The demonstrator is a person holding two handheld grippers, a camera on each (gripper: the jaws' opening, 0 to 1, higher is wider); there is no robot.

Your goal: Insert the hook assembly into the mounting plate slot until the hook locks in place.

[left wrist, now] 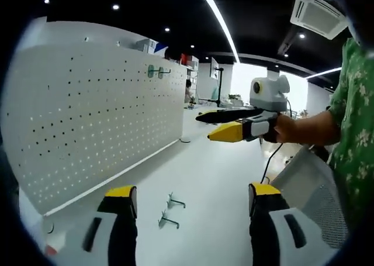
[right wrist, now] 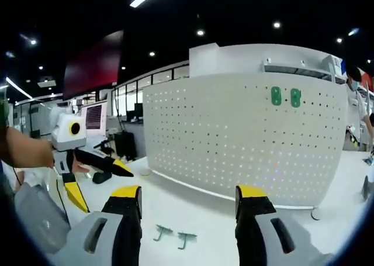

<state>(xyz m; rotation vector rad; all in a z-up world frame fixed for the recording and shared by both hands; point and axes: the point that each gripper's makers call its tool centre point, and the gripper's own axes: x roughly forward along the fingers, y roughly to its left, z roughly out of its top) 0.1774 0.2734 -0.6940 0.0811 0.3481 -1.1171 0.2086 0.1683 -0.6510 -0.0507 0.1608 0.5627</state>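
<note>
A white pegboard mounting plate (left wrist: 87, 114) (right wrist: 245, 137) stands upright on the white table, with two green hooks (left wrist: 155, 72) (right wrist: 285, 96) set near its top. Two small metal hook assemblies (left wrist: 172, 210) (right wrist: 175, 235) lie loose on the table in front of it. My left gripper (left wrist: 193, 196) hovers open above them, holding nothing. In the left gripper view my right gripper (left wrist: 203, 127) comes in from the right, held by a hand. My right gripper (right wrist: 188, 196) is open and empty over the hooks. The left gripper (right wrist: 108, 192) shows at left, jaws apart.
A grey mesh container (left wrist: 310, 184) (right wrist: 35, 219) sits at the table's near side by the person in a green patterned shirt (left wrist: 350, 131). Another person (right wrist: 357, 102) stands beyond the pegboard's far end. Shelves and monitors line the room behind.
</note>
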